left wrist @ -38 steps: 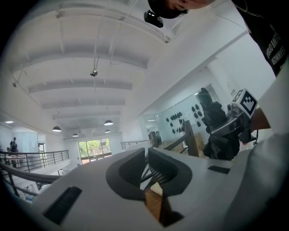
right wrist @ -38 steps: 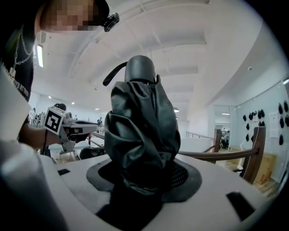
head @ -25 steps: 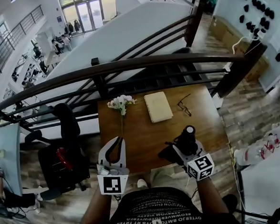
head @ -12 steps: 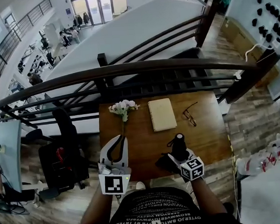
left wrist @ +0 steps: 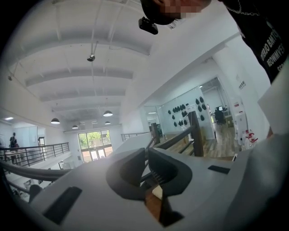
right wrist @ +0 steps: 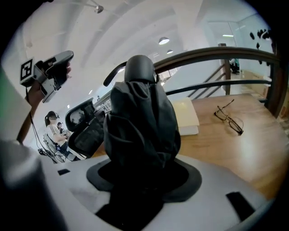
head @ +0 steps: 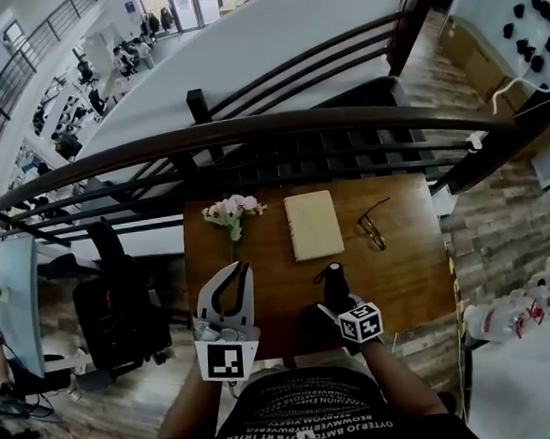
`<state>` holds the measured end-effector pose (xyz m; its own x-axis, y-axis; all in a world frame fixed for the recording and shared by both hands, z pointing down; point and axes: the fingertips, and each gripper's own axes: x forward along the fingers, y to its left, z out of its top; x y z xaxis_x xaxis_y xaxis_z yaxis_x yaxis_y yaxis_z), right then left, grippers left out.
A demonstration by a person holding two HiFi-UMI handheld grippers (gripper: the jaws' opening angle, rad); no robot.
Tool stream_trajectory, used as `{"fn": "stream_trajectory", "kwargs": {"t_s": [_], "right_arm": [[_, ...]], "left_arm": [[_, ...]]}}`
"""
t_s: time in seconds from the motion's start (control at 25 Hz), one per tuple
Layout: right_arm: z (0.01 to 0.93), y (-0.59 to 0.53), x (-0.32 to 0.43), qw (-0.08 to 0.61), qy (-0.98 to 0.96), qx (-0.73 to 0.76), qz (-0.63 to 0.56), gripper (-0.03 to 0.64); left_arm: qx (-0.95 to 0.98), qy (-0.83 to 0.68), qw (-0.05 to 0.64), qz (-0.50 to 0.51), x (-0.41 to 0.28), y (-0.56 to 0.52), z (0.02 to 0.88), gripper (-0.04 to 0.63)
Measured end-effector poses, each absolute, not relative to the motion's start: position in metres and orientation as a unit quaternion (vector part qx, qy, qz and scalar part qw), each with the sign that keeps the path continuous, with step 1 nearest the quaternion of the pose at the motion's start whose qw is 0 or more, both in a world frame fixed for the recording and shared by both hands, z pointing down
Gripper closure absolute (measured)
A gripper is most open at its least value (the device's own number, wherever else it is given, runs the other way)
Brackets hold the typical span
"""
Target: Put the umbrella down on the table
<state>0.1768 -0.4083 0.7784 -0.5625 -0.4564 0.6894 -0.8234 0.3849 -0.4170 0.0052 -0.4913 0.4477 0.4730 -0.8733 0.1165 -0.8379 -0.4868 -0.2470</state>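
Observation:
My right gripper (head: 333, 299) is shut on a folded black umbrella (head: 333, 280). It holds the umbrella tilted forward over the near right part of the wooden table (head: 405, 270). In the right gripper view the umbrella (right wrist: 142, 122) fills the space between the jaws, and its rounded end cap points up and away. My left gripper (head: 241, 269) hovers over the table's near left edge. Its curved jaws are shut tip to tip with nothing between them. The left gripper view shows these jaws (left wrist: 146, 155) closed, pointing across the table toward the railing.
On the table lie a bunch of pale flowers (head: 232, 210), a cream book (head: 313, 223) and a pair of glasses (head: 374, 226). A dark railing (head: 278, 129) runs behind the table. A black office chair (head: 122, 309) stands to its left.
My right gripper has sunk toward the table with the umbrella and tipped it forward. My left gripper has drifted slightly forward over the table's near edge, still shut.

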Motion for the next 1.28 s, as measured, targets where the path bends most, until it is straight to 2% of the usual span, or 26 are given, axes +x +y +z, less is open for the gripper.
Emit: {"fn": "stream_trajectory", "kwargs": {"t_s": [0.4, 0.72, 0.88, 1.08, 1.28], "right_arm": [[0.840, -0.420, 0.182, 0.277, -0.767, 0.394, 0.423, 0.353], [0.888, -0.405, 0.184, 0.374, -0.739, 0.390, 0.402, 0.321], [0.879, -0.405, 0.180, 0.359, -0.748, 0.387, 0.401, 0.265], [0.842, -0.407, 0.188, 0.342, -0.766, 0.414, 0.354, 0.252], [0.747, -0.416, 0.196, 0.258, -0.798, 0.462, 0.287, 0.261]], "left_arm": [[-0.849, 0.507, 0.059, -0.139, 0.014, -0.502, 0.466, 0.551], [-0.843, 0.516, 0.056, -0.144, 0.005, -0.488, 0.465, 0.551], [-0.840, 0.522, 0.061, -0.135, -0.007, -0.478, 0.459, 0.551], [-0.838, 0.528, 0.065, -0.121, -0.019, -0.457, 0.448, 0.551], [-0.831, 0.543, 0.054, -0.111, -0.037, -0.439, 0.438, 0.551]]}}
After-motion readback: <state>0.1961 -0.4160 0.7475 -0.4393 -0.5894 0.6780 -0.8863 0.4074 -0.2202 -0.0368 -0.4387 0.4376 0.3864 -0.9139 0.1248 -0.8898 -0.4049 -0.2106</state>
